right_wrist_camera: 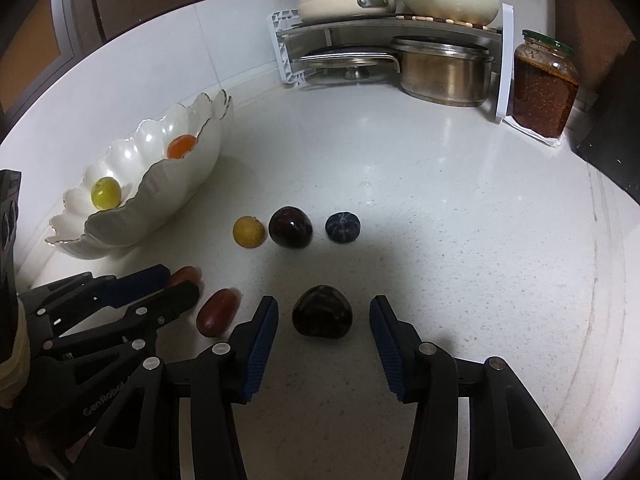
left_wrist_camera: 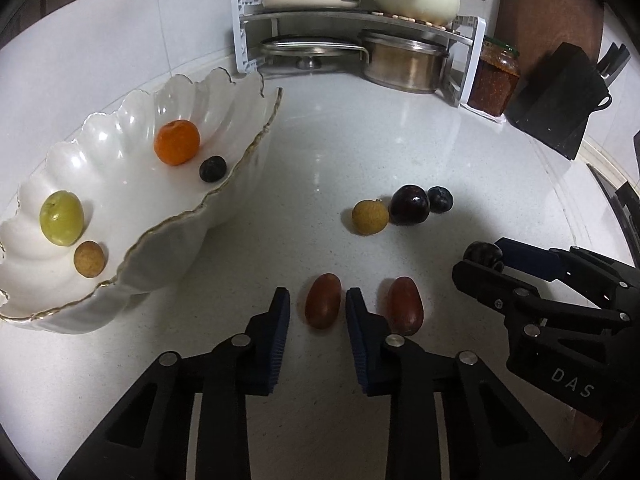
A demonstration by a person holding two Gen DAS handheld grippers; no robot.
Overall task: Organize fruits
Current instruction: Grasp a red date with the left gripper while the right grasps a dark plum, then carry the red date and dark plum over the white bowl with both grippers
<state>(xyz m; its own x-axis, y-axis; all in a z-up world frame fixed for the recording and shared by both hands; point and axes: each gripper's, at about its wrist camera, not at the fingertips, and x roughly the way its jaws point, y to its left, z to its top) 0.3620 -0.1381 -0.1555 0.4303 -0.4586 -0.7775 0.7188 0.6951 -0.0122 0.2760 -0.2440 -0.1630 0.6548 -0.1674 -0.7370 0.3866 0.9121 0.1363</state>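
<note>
My left gripper (left_wrist_camera: 317, 295) is open, its blue pads on either side of a red oblong grape (left_wrist_camera: 323, 300) lying on the white counter; a narrow gap shows at the left pad. A second red grape (left_wrist_camera: 405, 305) lies just right of it. My right gripper (right_wrist_camera: 324, 303) is open around a dark cherry (right_wrist_camera: 322, 312), with clear gaps on both sides. Farther back sit a tan longan (right_wrist_camera: 249, 232), another dark cherry (right_wrist_camera: 290, 227) and a blueberry (right_wrist_camera: 342, 227). The white scalloped bowl (left_wrist_camera: 240, 160) on the left holds an orange (left_wrist_camera: 177, 142), a blueberry, a green grape (left_wrist_camera: 62, 218) and a longan.
A metal rack (left_wrist_camera: 360, 24) with cream pots and a steel pan (left_wrist_camera: 404, 62) stands at the back. A jar of red sauce (left_wrist_camera: 494, 80) and a black knife block (left_wrist_camera: 560, 96) sit to its right. The two grippers are close side by side.
</note>
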